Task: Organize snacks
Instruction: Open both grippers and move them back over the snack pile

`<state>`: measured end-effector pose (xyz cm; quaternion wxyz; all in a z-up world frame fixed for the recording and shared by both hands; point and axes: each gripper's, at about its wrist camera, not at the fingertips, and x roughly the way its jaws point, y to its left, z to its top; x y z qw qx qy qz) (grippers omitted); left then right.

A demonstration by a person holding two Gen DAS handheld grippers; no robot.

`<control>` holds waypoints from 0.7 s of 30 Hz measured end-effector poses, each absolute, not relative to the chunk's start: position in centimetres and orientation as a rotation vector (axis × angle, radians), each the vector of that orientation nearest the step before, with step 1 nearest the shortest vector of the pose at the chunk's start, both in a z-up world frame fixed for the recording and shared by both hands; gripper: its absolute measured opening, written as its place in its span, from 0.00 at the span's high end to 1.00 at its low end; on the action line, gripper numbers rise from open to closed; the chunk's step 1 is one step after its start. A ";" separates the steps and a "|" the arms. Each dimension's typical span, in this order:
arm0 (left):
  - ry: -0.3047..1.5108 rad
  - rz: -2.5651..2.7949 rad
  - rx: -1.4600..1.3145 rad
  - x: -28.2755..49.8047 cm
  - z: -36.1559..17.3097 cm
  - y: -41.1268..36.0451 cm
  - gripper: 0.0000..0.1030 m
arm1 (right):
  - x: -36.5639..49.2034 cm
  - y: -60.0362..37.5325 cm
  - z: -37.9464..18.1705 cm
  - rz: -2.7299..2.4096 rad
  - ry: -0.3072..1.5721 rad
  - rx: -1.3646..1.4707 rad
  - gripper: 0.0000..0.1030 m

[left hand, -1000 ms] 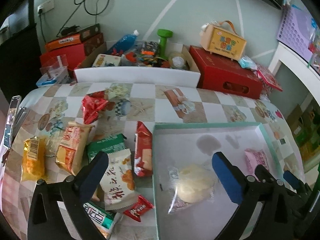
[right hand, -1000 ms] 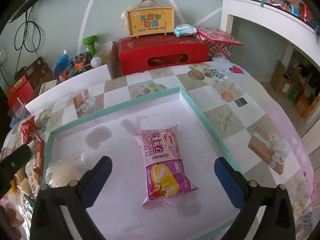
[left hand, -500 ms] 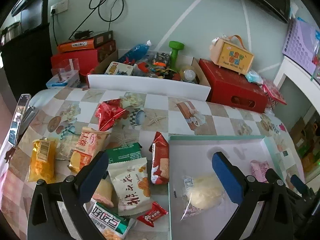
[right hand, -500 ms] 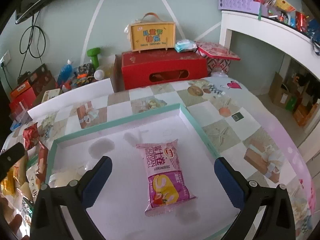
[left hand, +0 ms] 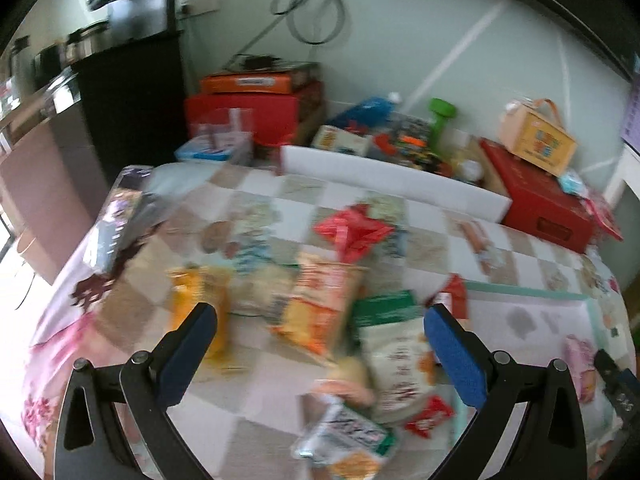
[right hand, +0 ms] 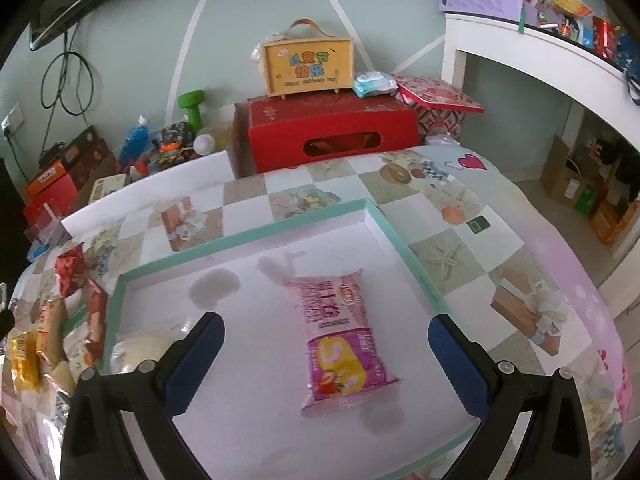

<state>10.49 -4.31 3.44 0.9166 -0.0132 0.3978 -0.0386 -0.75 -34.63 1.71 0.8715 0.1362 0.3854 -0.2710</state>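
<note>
Snacks lie heaped on the patchwork cloth [left hand: 424, 248] under my left gripper [left hand: 320, 344], whose blue-padded fingers [left hand: 188, 352] are spread wide and hold nothing. That view is smeared, so I read only rough shapes: a yellow packet [left hand: 200, 300] just inside the left finger, an orange bag [left hand: 320, 304] in the middle of the gap, a white pouch with red writing [left hand: 400, 364] near the right finger, a red wrapper [left hand: 352, 232] farther back. The packets touch or overlap one another; bare cloth shows mostly toward the near left corner.

My right gripper [right hand: 326, 354] hangs over the white tray with the teal rim [right hand: 416, 264], fingers likewise wide apart and empty. A pink roll-cake packet [right hand: 340, 336] lies flat near the tray's middle, between the two pads from this angle, well clear of every wall. A pale bun in clear wrap [right hand: 140, 350] sits against the tray's left wall. Open white floor surrounds the pink packet on all sides. Beyond the far rim stands a red box [right hand: 332, 136].
</note>
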 end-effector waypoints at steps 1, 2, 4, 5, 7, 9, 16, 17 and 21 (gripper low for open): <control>0.820 -0.061 -0.042 10.5 3.4 -3.4 0.00 | -0.7 -34.3 1.9 -0.550 0.800 0.290 0.00; 0.822 -0.045 -0.058 10.5 3.4 -2.5 0.00 | -0.5 -33.9 2.0 -0.538 0.796 0.292 0.00; 0.825 -0.016 -0.089 10.3 3.3 -1.0 0.00 | -0.2 -32.9 2.4 -0.504 0.788 0.286 0.00; 0.824 -0.005 -0.100 10.2 3.3 -0.3 0.00 | 0.0 -32.3 2.5 -0.484 0.784 0.279 0.00; 0.826 0.012 -0.115 10.0 3.2 0.6 0.00 | 0.3 -31.1 2.8 -0.452 0.777 0.267 0.00; 0.829 0.025 -0.130 9.8 3.1 1.5 0.00 | 0.5 -30.1 3.1 -0.423 0.770 0.261 0.00; 0.856 0.028 -0.149 8.8 2.6 2.4 0.00 | 1.3 -25.9 3.1 -0.308 0.777 0.237 0.00; 0.866 0.025 -0.148 8.7 2.4 2.3 0.00 | 1.4 -25.2 3.0 -0.292 0.784 0.229 0.00; 0.903 0.019 -0.141 8.3 1.4 2.3 0.00 | 1.4 -23.1 2.4 -0.250 0.807 0.199 0.00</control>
